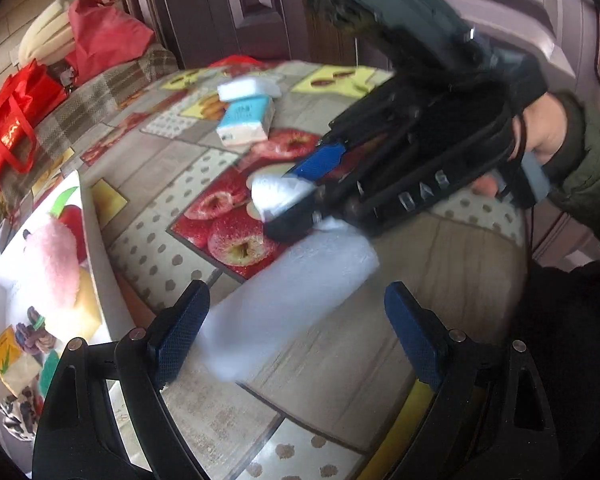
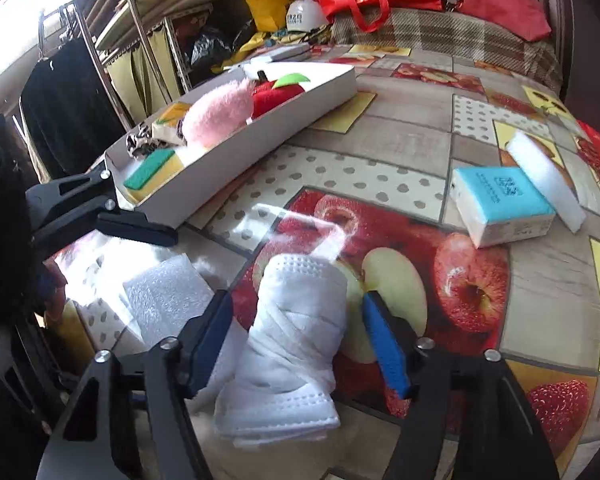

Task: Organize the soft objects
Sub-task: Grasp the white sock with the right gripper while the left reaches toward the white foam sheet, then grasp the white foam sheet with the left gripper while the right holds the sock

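Your right gripper [image 2: 296, 344] stands with its jaws spread, and the folded white face mask [image 2: 292, 344] lies on the tablecloth [image 2: 380, 140] between the two fingers, touching neither clearly. Your left gripper [image 1: 296, 332] is likewise spread wide; a white foam sheet [image 1: 292, 300] lies between its fingers, motion-blurred. The white tray [image 2: 260, 152], holding a pink plush [image 2: 216, 114] and a red apple plush [image 2: 276, 94], sits well beyond the mask. A blue tissue pack [image 2: 504, 204] lies apart, to the right.
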`<state>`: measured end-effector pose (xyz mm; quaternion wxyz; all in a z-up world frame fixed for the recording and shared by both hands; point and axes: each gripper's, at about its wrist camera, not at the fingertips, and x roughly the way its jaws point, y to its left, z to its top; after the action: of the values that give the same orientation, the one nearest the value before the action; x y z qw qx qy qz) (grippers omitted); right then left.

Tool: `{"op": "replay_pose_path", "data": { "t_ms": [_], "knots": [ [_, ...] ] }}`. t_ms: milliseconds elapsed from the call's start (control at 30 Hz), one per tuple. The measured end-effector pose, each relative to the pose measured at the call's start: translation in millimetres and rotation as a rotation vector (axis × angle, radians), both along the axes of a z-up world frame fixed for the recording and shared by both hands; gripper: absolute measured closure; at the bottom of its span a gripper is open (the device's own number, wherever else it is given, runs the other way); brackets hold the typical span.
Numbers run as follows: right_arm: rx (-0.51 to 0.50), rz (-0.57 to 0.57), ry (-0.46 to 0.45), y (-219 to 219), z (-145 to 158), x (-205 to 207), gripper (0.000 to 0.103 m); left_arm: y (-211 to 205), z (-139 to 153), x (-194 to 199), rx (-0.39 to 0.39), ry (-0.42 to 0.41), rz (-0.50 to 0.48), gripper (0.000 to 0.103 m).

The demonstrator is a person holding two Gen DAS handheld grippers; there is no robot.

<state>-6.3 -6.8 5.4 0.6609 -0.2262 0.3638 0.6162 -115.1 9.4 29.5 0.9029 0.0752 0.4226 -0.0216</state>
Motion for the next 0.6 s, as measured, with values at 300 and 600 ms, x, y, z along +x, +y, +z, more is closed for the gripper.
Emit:
{"op": "replay_pose_path", "data": {
  "t_ms": [300, 600],
  "knots": [
    [0.064, -0.204, 0.047, -47.4, 1.5, 49.0, 0.064, 10.7, -13.4, 18.8, -0.067, 0.082, -0.043, 0.014],
    [0.115, -0.244, 0.066, -56.0, 6.0, 49.6, 0.064, 6.3, -8.4, 12.2, -0.083, 0.042, -0.044, 0.03]
  ]
}}
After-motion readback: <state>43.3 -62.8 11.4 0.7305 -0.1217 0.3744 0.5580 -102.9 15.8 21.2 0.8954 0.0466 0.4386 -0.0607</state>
